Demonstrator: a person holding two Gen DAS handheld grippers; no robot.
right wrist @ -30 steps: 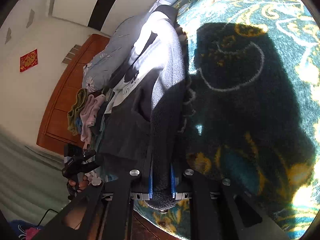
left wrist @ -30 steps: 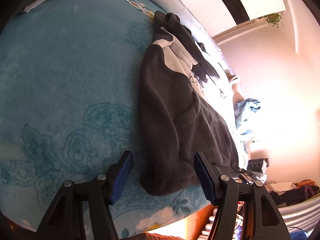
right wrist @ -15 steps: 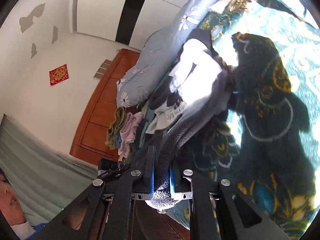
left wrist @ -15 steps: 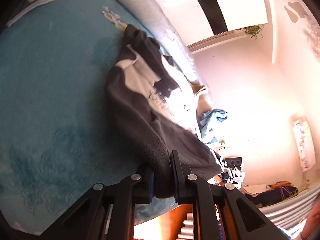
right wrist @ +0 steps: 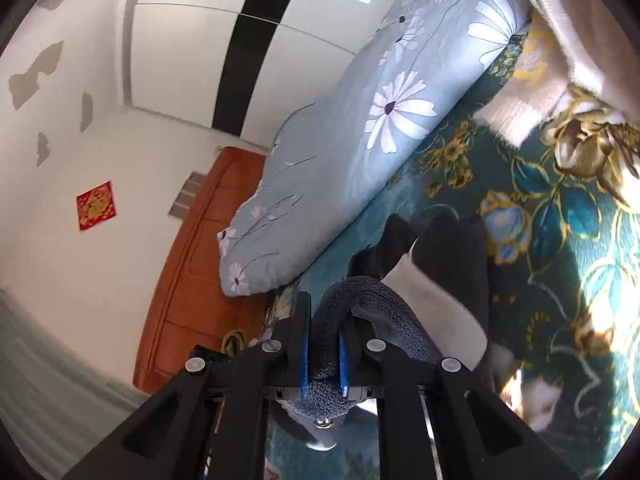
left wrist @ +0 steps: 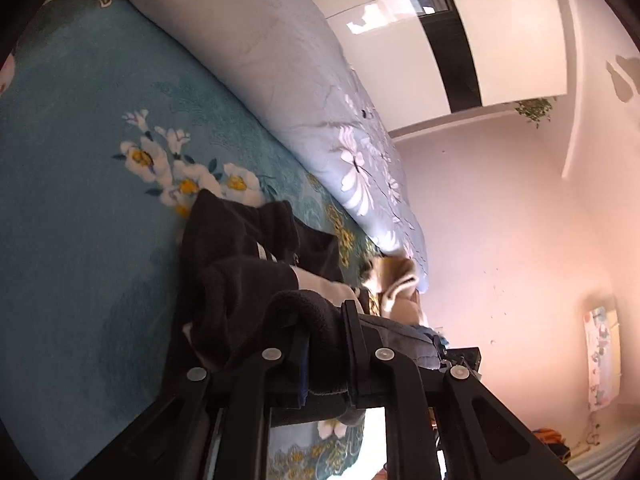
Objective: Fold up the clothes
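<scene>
Left wrist | left hand-held gripper clenched on fleece garment | right hand-held gripper likewise grasping its hem

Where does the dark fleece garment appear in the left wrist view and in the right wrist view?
Left wrist: the dark fleece garment lies lower centre, its edge clamped in the left gripper.
Right wrist: the garment lies centre right, its edge clamped in the right gripper.
Shared landmark: the light blue flowered quilt, rolled along the blanket behind it.
</scene>
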